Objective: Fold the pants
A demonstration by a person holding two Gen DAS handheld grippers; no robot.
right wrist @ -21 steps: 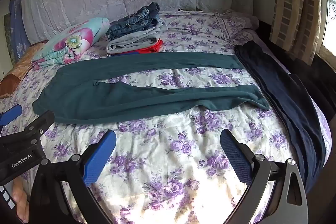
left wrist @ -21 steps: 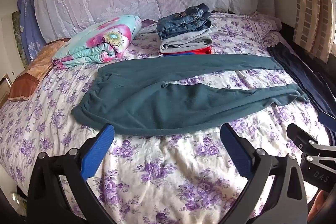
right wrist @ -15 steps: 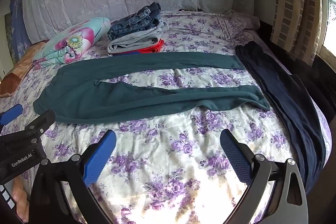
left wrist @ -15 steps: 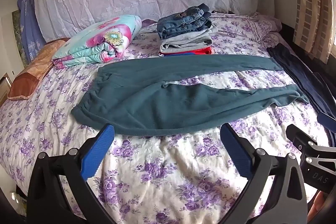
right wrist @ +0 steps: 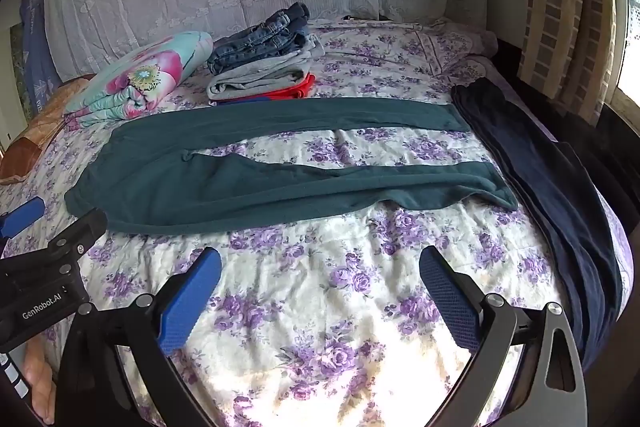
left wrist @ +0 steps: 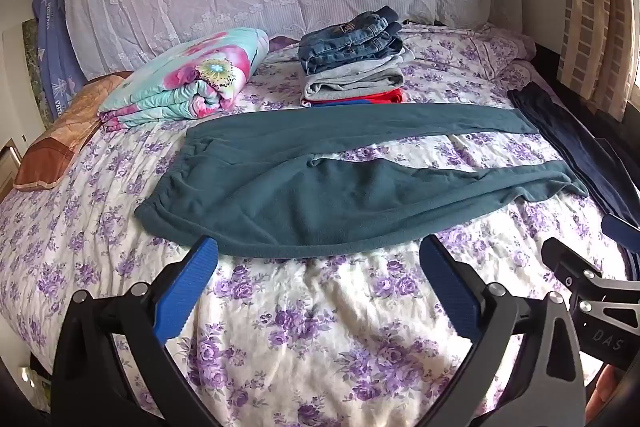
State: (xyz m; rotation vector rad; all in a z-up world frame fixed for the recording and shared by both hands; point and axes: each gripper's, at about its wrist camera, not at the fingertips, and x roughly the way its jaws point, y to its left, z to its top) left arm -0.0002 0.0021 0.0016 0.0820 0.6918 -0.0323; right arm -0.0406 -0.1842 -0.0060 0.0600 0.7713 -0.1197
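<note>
Teal pants (left wrist: 304, 187) (right wrist: 256, 183) lie flat across the floral bed, waistband to the left and both legs stretched to the right with a gap of sheet between them. My left gripper (left wrist: 318, 259) hovers open just before the near edge of the seat, with nothing between its blue pads. My right gripper (right wrist: 320, 267) also stands open, over bare sheet short of the nearer leg. Each gripper shows at the edge of the other's view.
A stack of folded clothes (left wrist: 354, 63), jeans on top, sits behind the pants. A rolled flowered blanket (left wrist: 188, 79) lies at back left beside a brown pillow (left wrist: 60, 139). Dark navy pants (right wrist: 560, 195) drape along the bed's right edge. A curtain (right wrist: 568, 3) hangs at right.
Both views have shifted very slightly; the pants lie as before and both grippers remain open.
</note>
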